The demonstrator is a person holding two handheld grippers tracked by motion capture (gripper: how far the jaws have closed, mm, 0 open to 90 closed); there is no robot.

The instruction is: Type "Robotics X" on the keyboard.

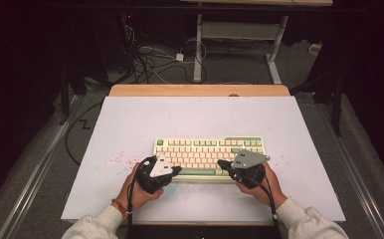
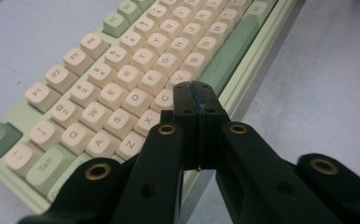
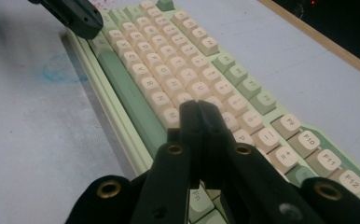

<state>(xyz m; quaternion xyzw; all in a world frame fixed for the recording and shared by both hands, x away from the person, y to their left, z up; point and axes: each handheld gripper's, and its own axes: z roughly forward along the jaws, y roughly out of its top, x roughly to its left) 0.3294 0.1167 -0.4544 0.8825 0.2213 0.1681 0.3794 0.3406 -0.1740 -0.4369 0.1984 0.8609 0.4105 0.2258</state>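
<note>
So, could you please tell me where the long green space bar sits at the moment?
In the high view, the long green space bar lies along the cream-and-green keyboard's near edge, between the left gripper and right gripper.

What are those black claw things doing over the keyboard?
A person sits at a white table holding a black gripper in each hand above a cream and green keyboard. Both grippers have their jaws shut with nothing between them. The left gripper points its closed tip near the C and V keys by the green space bar. The right gripper points at the keys on the other half. It looks like typing with the tips.
</note>
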